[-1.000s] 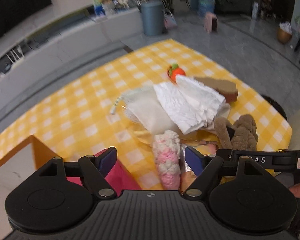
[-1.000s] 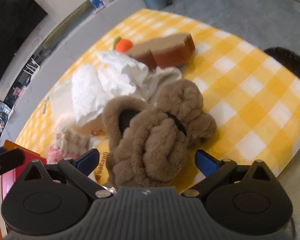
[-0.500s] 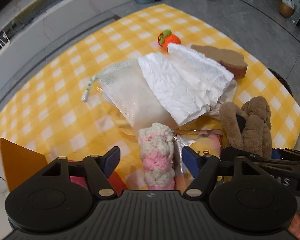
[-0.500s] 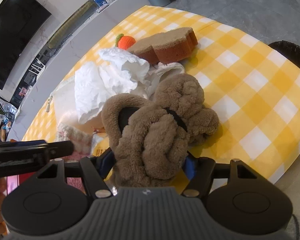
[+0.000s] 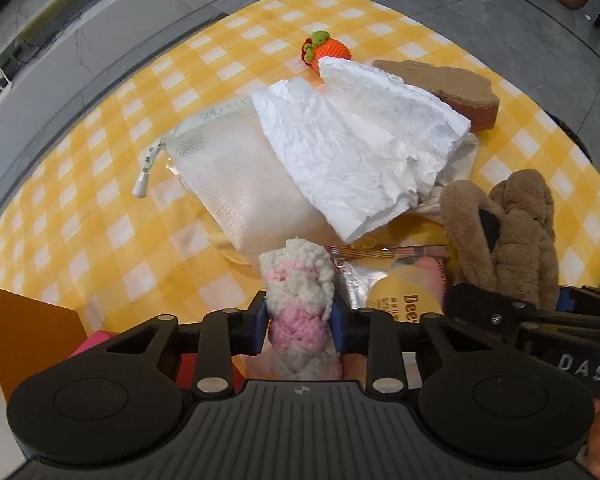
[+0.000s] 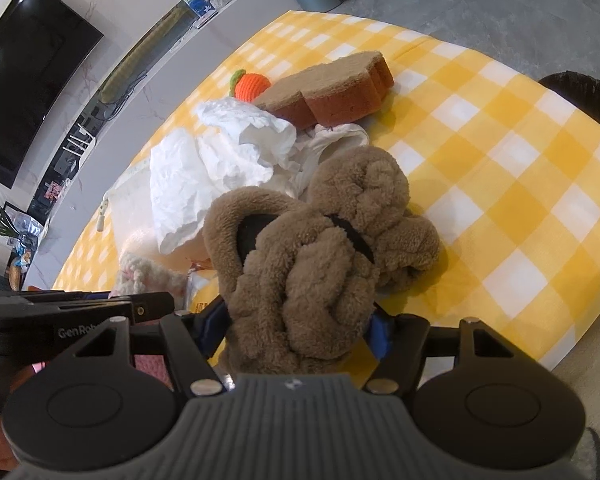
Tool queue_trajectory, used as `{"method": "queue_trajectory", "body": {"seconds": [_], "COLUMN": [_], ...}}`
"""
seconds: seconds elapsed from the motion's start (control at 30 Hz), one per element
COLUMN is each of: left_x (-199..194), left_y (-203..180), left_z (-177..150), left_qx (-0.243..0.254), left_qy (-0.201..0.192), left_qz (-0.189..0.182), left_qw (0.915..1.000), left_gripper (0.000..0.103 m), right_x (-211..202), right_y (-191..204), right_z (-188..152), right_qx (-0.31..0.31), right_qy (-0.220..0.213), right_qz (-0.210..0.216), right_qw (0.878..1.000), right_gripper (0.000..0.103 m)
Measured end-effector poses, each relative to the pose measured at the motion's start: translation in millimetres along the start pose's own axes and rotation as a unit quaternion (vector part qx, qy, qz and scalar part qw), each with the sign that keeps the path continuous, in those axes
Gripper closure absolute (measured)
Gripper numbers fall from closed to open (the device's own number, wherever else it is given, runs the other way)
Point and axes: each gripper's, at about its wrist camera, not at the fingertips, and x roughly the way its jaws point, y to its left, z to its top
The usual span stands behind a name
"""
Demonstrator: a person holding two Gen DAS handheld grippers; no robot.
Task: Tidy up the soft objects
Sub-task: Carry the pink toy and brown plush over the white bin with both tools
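Yellow-and-white checked cloth covers the table, grey floor beyond. Count: one crumpled white paper, one translucent mesh pouch, one orange crochet fruit, one brown sponge slab, one foil packet. My left tongs are closing on one pink-and-white knitted roll, pads pressing its sides at the near edge. My right tongs clamp one fluffy brown plush, lying right of the roll.
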Motion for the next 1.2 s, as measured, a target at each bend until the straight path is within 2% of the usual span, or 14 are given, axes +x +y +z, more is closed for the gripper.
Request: {"method": "queue_trajectory", "body": {"seconds": [0.17, 0.23, 0.33, 0.5, 0.67, 0.77, 0.93, 1.2], "left_x": [-4.4, -10.0, -29.6, -70.2, -109.8, -127.1, -143.5, -171.9], "left_y": [7.2, 8.5, 11.3, 25.0, 41.2, 51.0, 66.6, 105.2], "left_z": [-1.9, -3.4, -9.8, -18.1, -28.8, -35.7, -49.9, -100.1], "left_qx": [-0.033, -0.033, -0.037, -0.066, -0.087, -0.105, -0.132, -0.174], "left_qy": [0.004, 0.002, -0.016, -0.053, -0.091, -0.111, -0.128, -0.157], "left_qz": [-0.007, -0.014, -0.026, -0.034, -0.053, -0.059, -0.067, -0.1], "left_qw": [0.9994, 0.9994, 0.9989, 0.9959, 0.9906, 0.9865, 0.9807, 0.967], "left_gripper": [0.073, 0.074, 0.074, 0.074, 0.074, 0.074, 0.074, 0.074], "right_x": [0.6, -1.0, -8.3, -23.2, -41.7, -50.0, -70.0, -109.3], "right_y": [-0.5, -1.4, -2.8, -12.7, -12.8, -14.9, -19.0, 2.5], "right_z": [-0.2, -0.3, -2.8, -7.8, -16.3, -21.6, -31.2, -51.4], "right_qx": [-0.002, 0.001, 0.001, 0.025, 0.021, 0.019, 0.019, -0.027], "right_qy": [-0.002, -0.005, -0.016, -0.019, -0.054, -0.061, -0.098, -0.133], "right_qz": [0.001, 0.002, 0.005, 0.04, 0.042, 0.075, 0.109, 0.182], "right_qw": [1.0, 1.0, 1.0, 0.999, 0.997, 0.995, 0.989, 0.974], "right_gripper": [0.037, 0.037, 0.038, 0.04, 0.04, 0.04, 0.04, 0.04]}}
